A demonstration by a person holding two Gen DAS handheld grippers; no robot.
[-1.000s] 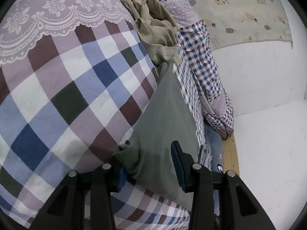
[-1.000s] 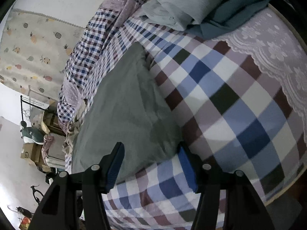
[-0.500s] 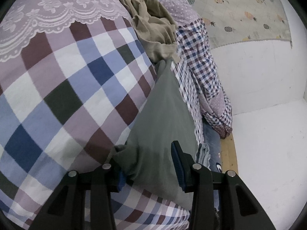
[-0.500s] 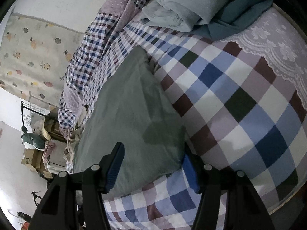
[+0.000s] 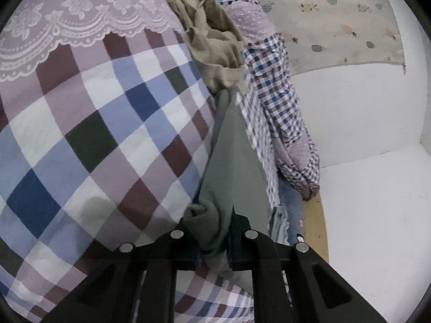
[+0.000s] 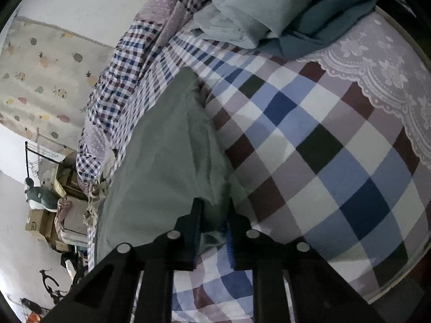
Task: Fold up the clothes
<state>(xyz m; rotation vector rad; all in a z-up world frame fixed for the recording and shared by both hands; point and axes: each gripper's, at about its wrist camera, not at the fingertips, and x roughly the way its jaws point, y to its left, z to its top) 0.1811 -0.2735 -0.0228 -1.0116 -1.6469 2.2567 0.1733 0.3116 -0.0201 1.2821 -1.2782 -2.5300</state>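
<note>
Cloth filled both views: a grey-green garment [image 5: 231,161] lay along the checked bedspread [image 5: 107,140], near the edge of the bed. The left gripper [image 5: 214,238] had its two fingers drawn in narrow on a bunched corner of that garment, the fabric puckered between them and hanging below. The right gripper [image 6: 214,228] was likewise pinched on another corner of the same garment [image 6: 161,167], with a small fold of it caught between the blue pads; the picture was blurred there, so how deep the grip went was hard to say. Between the two corners the garment looked pulled into a ridge. Beyond it, at the far end, sat a crumpled tan garment [image 5: 212,45], and beside that a small-check quilt [image 5: 272,86] draped off the bed's side toward the white wall [image 5: 350,113]. In the right view a heap of pale and teal clothes [image 6: 282,18] rested on the bedspread [image 6: 323,161] near its lace trim [image 6: 382,62].
</note>
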